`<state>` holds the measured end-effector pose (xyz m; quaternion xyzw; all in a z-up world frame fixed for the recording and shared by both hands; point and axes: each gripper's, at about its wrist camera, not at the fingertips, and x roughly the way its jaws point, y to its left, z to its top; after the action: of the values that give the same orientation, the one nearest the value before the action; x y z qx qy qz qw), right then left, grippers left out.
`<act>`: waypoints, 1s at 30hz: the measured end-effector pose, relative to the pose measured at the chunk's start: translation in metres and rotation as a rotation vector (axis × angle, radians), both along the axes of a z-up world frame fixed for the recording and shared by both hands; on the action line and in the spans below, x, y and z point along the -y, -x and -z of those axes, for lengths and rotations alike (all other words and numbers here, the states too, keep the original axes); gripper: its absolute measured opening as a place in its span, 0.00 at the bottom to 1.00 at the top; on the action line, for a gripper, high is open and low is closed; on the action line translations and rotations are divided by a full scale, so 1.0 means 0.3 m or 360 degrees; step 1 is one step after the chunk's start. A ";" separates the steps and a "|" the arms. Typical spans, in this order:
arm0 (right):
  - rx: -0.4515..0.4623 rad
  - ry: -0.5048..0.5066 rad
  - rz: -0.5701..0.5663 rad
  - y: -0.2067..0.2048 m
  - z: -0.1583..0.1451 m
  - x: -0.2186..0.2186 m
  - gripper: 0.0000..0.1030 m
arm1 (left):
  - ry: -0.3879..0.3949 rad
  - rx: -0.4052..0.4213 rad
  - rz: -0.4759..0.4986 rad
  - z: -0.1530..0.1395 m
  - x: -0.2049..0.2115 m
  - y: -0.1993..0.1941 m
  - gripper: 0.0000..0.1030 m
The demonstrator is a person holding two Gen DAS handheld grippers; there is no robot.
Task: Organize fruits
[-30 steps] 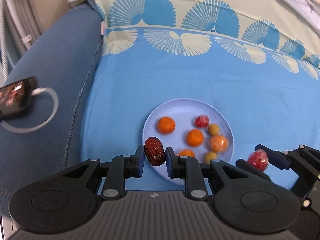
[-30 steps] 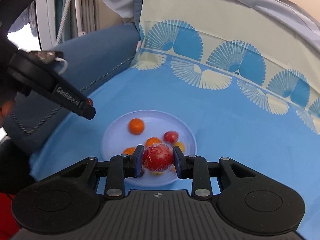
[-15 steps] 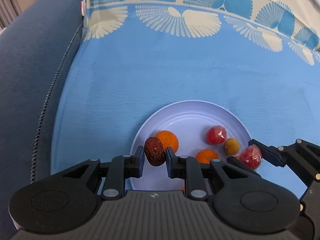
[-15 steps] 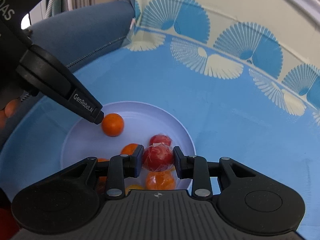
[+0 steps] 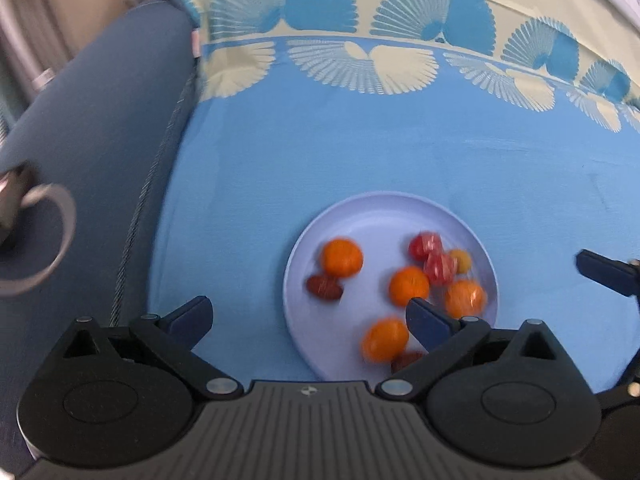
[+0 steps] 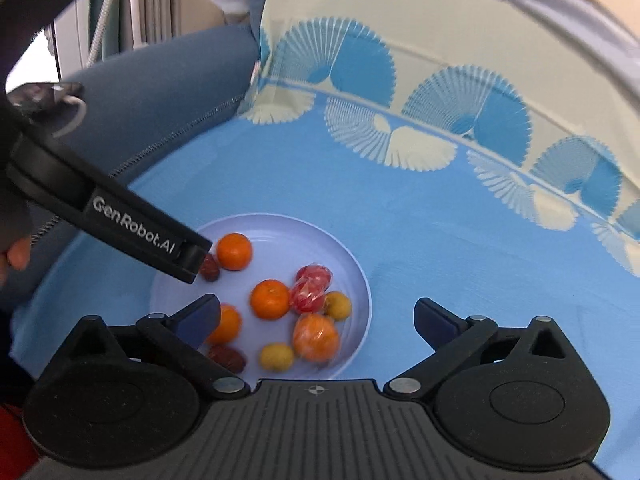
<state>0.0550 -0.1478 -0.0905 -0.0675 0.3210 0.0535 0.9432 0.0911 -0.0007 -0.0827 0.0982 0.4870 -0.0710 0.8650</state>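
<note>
Fruits gathered on plate (image 6: 360, 280) | left gripper (image 5: 308, 318) fingers spread, empty | right gripper (image 6: 318, 314) fingers spread, empty | none seen left outside

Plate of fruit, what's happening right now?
Left gripper open, empty. Right gripper open, empty. Fruits sit in the plate. Nothing blocking.

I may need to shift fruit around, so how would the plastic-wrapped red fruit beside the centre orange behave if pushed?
The wrapped red fruit looks round, so it would probably roll. Its shiny film may be slippery. It touches the centre orange and would likely nudge it across the plate.
</note>
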 end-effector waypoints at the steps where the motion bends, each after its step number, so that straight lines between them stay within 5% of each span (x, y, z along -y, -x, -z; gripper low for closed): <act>1: 0.0015 0.0001 0.0017 0.032 -0.013 -0.010 0.99 | 0.0005 0.0002 -0.0033 -0.013 -0.010 0.032 1.00; 6: 0.0058 -0.0020 0.0096 0.147 -0.053 -0.036 0.99 | 0.0075 0.0032 -0.0109 -0.086 -0.057 0.165 1.00; 12: 0.0102 -0.0076 0.0149 0.270 -0.087 -0.060 0.99 | -0.0051 0.0231 -0.0107 -0.151 -0.055 0.286 1.00; 30: 0.0180 -0.0068 0.0202 0.373 -0.148 -0.044 0.99 | -0.0032 0.0240 -0.0046 -0.183 -0.030 0.366 1.00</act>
<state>-0.0570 -0.1345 -0.0461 -0.0298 0.2696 -0.0034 0.9625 -0.0188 0.0081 -0.0278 0.1049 0.4224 -0.0460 0.8991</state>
